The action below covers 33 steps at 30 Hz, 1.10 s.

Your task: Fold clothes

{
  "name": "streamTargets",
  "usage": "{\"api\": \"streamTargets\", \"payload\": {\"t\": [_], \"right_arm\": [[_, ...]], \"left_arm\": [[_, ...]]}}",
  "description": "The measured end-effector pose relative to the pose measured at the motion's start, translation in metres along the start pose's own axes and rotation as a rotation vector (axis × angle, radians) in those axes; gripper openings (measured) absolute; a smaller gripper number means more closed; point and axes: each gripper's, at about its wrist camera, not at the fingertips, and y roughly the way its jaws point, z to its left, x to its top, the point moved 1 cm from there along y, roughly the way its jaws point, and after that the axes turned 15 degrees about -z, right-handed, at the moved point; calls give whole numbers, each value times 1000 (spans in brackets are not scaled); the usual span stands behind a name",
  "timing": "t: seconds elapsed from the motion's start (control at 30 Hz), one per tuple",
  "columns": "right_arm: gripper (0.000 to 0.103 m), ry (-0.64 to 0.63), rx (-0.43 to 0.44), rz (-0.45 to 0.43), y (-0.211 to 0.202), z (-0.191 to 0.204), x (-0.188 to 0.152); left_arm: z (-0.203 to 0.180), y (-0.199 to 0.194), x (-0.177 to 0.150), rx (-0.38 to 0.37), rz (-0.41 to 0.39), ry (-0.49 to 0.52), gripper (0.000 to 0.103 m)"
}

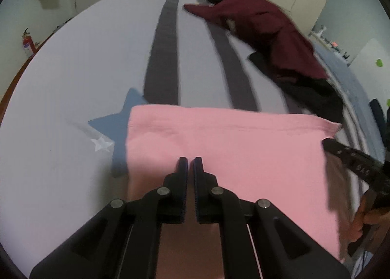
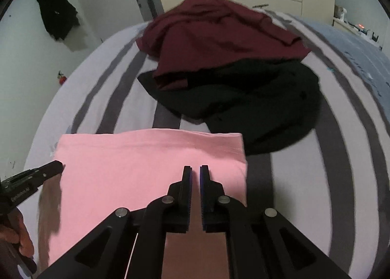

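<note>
Left wrist view: left claw (image 1: 190, 161) clenched, jaws nearly meeting, nothing visibly pinched, poised over pink garment (image 1: 226, 147) spread flat on the bed (image 1: 73, 64). Ahead and to the right of the claw, maroon garment (image 1: 265, 33) heaped over black garment (image 1: 314, 98). Blue star (image 1: 117, 123) just left of the pink cloth.

Right wrist view: right claw (image 2: 195, 169) likewise clenched, empty so far as visible, above the pink garment's right part. Straight ahead of it the maroon and black heap; left claw entering at far left, by the cloth's left edge
</note>
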Motion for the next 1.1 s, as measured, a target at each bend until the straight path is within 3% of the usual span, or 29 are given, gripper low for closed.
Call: {"api": "streamTargets", "payload": {"t": [0.17, 0.27, 0.3, 0.43, 0.53, 0.67, 0.93, 1.1], "right_arm": [[0, 12, -34, -6, 13, -22, 10], [0, -13, -13, 7, 18, -27, 15], [0, -24, -11, 7, 18, -27, 17], [0, 2, -46, -47, 1, -32, 29], [3, 28, -63, -94, -16, -38, 38], [6, -4, -16, -89, -48, -26, 30], [6, 7, 143, 0, -140, 35, -67], [6, 13, 144, 60, -159, 47, -124]], "left_arm": [[33, -2, 5, 85, -22, 32, 2], [44, 1, 10, 70, -18, 66, 2], [45, 2, 13, 128, -23, 98, 2], [76, -8, 28, 171, -28, -61, 2], [56, -31, 31, 126, -70, 4, 2], [27, -83, 8, 11, -78, 11, 2], [-73, -141, -75, -213, -1, -82, 2], [-80, -138, -119, -175, 73, -28, 2]]}}
